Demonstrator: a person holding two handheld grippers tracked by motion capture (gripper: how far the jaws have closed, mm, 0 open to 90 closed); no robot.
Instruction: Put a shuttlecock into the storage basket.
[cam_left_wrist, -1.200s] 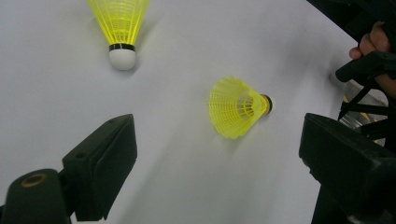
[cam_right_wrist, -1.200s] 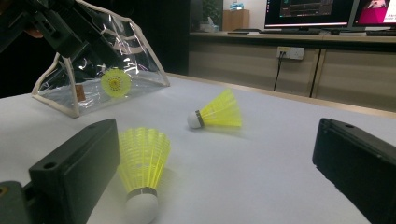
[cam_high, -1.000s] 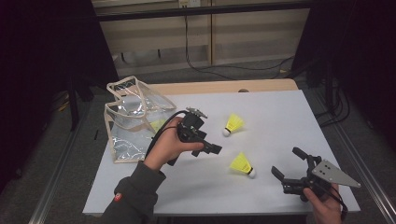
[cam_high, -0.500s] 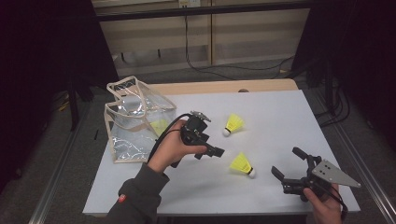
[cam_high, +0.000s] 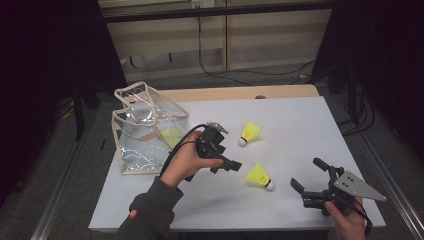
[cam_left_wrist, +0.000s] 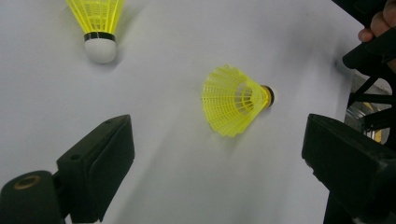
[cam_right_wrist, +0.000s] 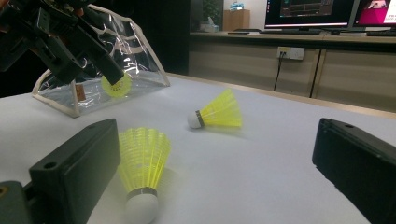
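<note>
High view: one yellow shuttlecock (cam_high: 170, 135) is seen already inside the clear bag (cam_high: 145, 131), while two shuttlecocks (cam_high: 250, 133) (cam_high: 259, 176) are left lying on the tabletop (cam_high: 300, 120). The left hand-held gripper (cam_high: 235, 165) is held wide open and empty just beside the nearer one, and the right hand-held gripper (cam_high: 307, 175) is likewise spread and empty.

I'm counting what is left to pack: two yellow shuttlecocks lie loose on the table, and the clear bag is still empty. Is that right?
Not quite. Two yellow shuttlecocks do lie loose on the table, but the clear bag is not empty: a third yellow shuttlecock already sits inside it. The right gripper view shows it through the bag's clear wall.
</note>
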